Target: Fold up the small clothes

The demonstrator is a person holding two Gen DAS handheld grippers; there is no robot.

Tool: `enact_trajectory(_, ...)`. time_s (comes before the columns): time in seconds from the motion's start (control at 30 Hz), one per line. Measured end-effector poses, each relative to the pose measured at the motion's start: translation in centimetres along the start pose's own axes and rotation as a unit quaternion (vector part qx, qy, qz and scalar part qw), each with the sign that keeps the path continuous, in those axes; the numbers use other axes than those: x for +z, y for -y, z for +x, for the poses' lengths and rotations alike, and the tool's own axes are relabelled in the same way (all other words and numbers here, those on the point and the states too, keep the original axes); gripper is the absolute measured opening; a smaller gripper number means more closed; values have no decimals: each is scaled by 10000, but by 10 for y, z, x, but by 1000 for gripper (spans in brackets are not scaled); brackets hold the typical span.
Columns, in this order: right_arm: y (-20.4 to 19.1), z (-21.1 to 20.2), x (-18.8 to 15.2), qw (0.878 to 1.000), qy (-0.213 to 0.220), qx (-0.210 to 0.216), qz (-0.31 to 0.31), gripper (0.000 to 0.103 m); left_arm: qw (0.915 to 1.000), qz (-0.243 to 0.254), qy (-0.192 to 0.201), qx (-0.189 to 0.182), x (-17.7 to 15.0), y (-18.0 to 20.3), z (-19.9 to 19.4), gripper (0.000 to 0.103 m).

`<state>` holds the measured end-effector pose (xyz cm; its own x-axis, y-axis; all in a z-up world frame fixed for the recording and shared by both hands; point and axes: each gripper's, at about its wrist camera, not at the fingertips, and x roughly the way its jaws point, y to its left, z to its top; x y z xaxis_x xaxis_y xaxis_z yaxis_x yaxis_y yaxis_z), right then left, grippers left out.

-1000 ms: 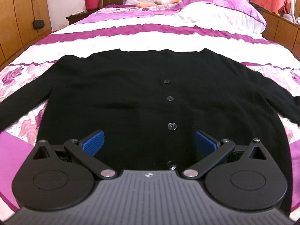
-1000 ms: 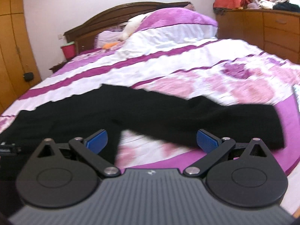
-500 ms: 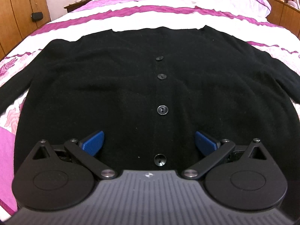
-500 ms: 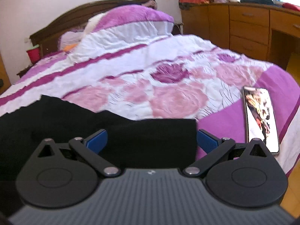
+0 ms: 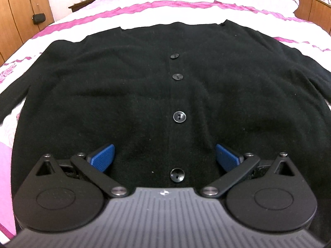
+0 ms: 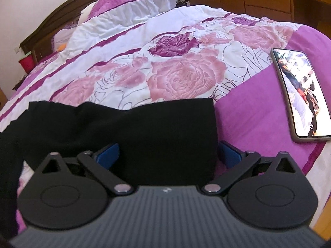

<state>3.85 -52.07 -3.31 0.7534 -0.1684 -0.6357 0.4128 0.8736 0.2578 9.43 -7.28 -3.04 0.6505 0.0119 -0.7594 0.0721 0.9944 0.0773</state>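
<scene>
A black cardigan [image 5: 132,95] lies spread flat and buttoned on the bed [image 6: 186,47]. My left jaws [image 5: 164,158] stand wide apart above its lower front, gripping nothing. My right jaws [image 6: 168,155] have just narrowed slightly yet remain released, straddling the sleeve [image 6: 144,128] end. A phone [image 6: 300,97] lies near.

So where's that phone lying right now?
In the right wrist view, the phone lies screen-up on the bedspread, right of the black cardigan's sleeve end.
</scene>
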Motion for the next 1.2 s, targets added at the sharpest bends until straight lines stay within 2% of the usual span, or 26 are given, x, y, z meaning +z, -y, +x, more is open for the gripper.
enact_trajectory(0.17, -6, -10, 1, 9998, 154, 20, -84, 73, 9998, 120, 147, 41, -3, 3, -4, 103)
enact_trajectory(0.23, -5, -14, 2, 9997, 223, -42, -59, 51, 9995, 217, 238, 44, -5, 4, -7, 103)
enact_trajectory(0.27, -3, -17, 2, 9997, 256, -65, -7, 44, 9993, 253, 266, 43, -5, 4, -8, 103)
enact_trajectory(0.33, 2, -23, 5, 9993, 339, 45, 181, 13, 9990, 315, 319, 34, -5, 4, -12, 103)
enact_trajectory(0.6, -4, -56, 24, 9942, 757, 564, 515, 12, 9968, 592, 537, 55, -4, 1, -33, 103)
enact_trajectory(0.8, -26, -80, 42, 9890, 987, 968, 534, 11, 9983, 240, 517, -138, 3, -20, -41, 103)
enact_trajectory(1.2, -109, -103, 77, 9779, 1319, 1597, 272, 11, 9978, -119, 652, 59, 13, -72, -50, 103)
